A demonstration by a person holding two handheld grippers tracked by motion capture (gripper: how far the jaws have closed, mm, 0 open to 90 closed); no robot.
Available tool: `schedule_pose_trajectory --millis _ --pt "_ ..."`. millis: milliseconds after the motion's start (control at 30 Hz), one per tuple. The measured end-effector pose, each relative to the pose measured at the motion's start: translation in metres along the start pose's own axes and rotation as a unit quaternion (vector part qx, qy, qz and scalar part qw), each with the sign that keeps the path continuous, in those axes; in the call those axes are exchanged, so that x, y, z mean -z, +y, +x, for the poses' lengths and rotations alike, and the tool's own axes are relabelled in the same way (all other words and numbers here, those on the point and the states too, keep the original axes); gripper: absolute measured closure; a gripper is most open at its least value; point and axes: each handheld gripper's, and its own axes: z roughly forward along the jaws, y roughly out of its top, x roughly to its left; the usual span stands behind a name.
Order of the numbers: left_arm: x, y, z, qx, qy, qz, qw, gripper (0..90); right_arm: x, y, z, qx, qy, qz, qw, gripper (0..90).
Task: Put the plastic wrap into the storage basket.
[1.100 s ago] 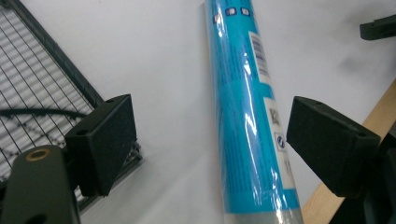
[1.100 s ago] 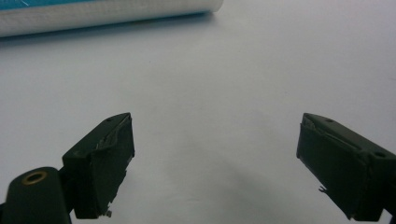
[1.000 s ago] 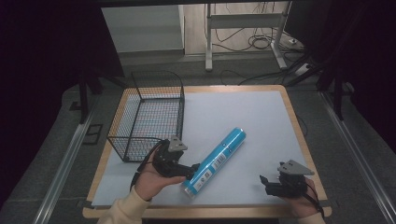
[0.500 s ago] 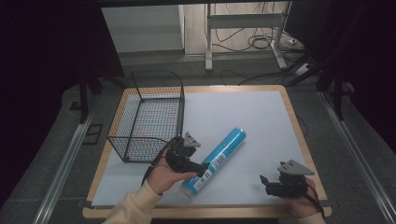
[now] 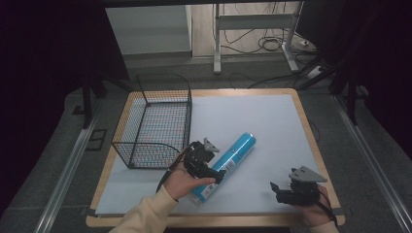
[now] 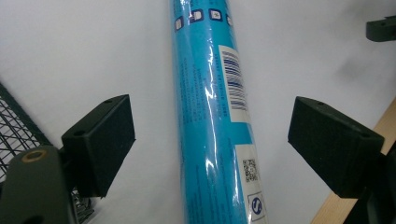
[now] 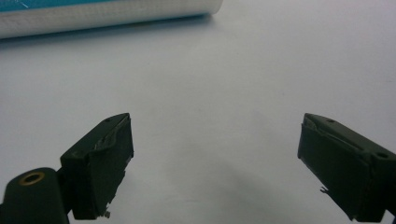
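High view: got blue tube [image 5: 225, 165] lying flat on white mat [image 5: 252, 116], long axis running 1 to 7 o'clock, wire basket [image 5: 154, 121] just off at its 10. My left gripper [image 5: 206, 171] straddles tube's lower end, jaws spread wide and just been opening, pads clear of tube both sides. Right gripper [image 5: 279, 190] parked at 5 o'clock corner, jaws apart, nothing between.

I see the white table [image 5: 252, 116] brightly lit from above, surroundings dark; glare streaks on the blue tube [image 6: 210, 116]; near jaws slightly soft.
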Motion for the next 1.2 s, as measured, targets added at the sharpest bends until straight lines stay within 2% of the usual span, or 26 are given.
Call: schedule_pose_trajectory --millis 200,600,700,967,1200 --pt "-0.008 0.005 0.000 0.003 -0.007 0.006 1.0000 13.4 0.000 0.000 -0.001 -0.001 0.000 0.002 1.0000 10.6" --pt "-0.031 0.017 -0.003 0.005 -0.016 0.033 0.9993 14.3 0.000 0.000 0.000 0.003 0.001 0.000 1.0000 10.6" --pt "-0.035 0.019 -0.004 0.006 -0.024 0.039 0.9989 14.3 -0.001 -0.001 0.000 0.004 0.001 0.000 1.0000 10.6" --pt "-0.050 0.023 -0.002 0.004 -0.019 0.058 0.9981 14.0 -0.001 0.000 -0.001 0.002 -0.001 0.000 1.0000 10.6" --pt "-0.062 0.024 0.000 0.013 -0.023 0.074 0.9969 14.5 -0.001 -0.001 -0.001 0.002 -0.002 -0.001 1.0000 10.6"
